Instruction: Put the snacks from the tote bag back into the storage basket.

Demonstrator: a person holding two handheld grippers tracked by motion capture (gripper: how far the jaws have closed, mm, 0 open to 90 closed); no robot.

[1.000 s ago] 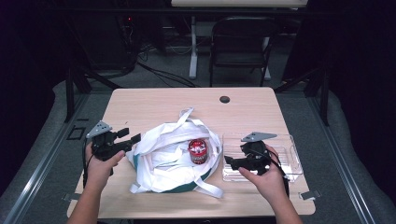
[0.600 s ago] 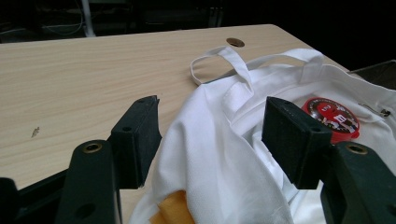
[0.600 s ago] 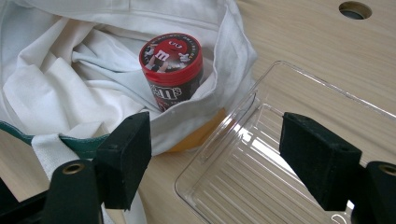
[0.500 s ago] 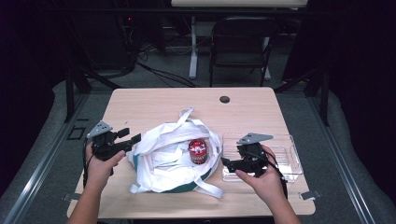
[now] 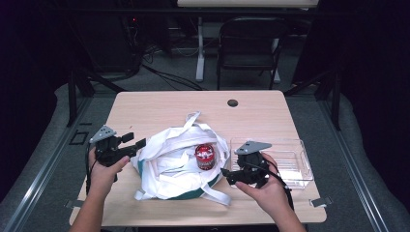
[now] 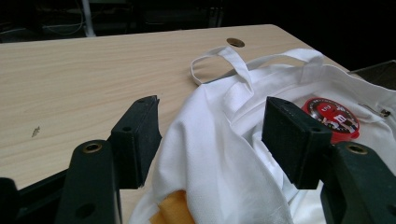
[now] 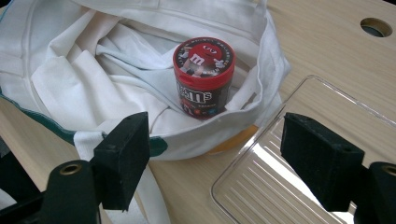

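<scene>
High view: candy jar stands upright in the bag, frame centre. Right gripper, spread, sits just right of it; left gripper, spread, straddles the bag's left rim. Advice: pin rim, approach jar level, clamp below lid.

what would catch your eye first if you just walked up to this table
The red M&M's canister stands out first, upright in the open white cloth bag at the middle of the wooden table. Next, a clear plastic tray beside the bag, and the open left tool and right tool flanking it.
</scene>
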